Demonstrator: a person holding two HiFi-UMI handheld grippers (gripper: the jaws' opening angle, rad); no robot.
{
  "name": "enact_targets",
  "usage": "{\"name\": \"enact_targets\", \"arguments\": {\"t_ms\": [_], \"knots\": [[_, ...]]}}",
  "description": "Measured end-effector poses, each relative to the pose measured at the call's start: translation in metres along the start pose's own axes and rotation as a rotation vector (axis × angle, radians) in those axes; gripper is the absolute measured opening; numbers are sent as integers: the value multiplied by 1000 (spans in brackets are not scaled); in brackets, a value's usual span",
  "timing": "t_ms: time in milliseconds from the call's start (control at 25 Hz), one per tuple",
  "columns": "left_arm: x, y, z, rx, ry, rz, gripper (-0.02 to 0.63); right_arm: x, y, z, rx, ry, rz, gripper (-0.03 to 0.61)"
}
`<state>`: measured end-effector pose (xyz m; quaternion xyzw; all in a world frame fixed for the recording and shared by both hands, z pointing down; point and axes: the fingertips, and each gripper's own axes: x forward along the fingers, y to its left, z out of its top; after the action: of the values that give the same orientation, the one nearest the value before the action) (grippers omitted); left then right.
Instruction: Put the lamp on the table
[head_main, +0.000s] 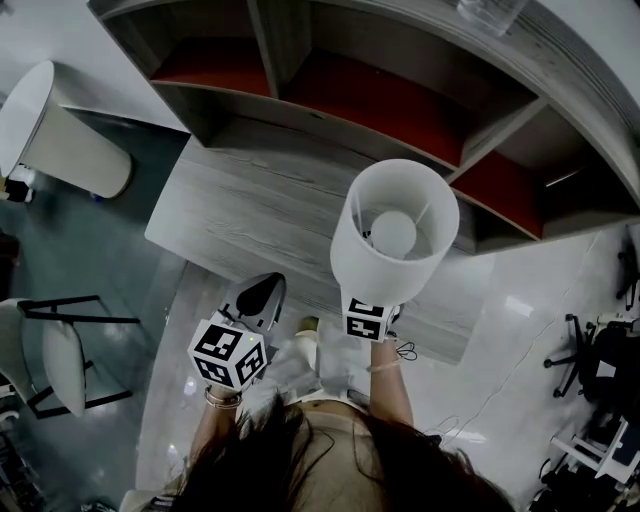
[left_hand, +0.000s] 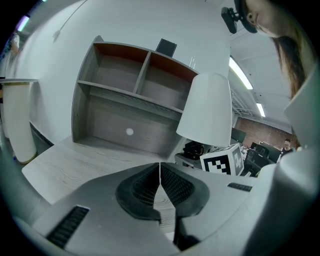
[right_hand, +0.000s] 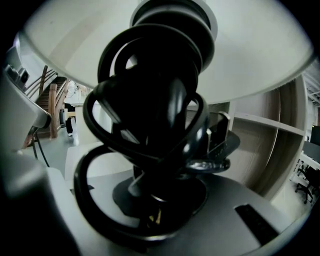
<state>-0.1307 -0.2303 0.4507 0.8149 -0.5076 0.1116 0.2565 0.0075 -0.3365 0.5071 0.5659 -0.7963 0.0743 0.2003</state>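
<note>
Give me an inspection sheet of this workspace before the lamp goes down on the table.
Surface: grey wood table, bare where visible.
Job's things: lamp, white shade, held upright above the table's near edge, not set down.
Clutter: a glass atop the shelf unit.
Grippers: right gripper shut on the lamp's black stem; left gripper jaws together, empty.
Cables: black loops round the stem, probably the lamp's cord.
Surroundings: white chair left, office chairs right.
</note>
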Motion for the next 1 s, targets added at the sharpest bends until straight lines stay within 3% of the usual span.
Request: {"name": "enact_targets", "arguments": {"t_ms": [1000], "knots": [[33,4,-22,-68,86,89,17,62,4,-25,-38,41,81,34]]}}
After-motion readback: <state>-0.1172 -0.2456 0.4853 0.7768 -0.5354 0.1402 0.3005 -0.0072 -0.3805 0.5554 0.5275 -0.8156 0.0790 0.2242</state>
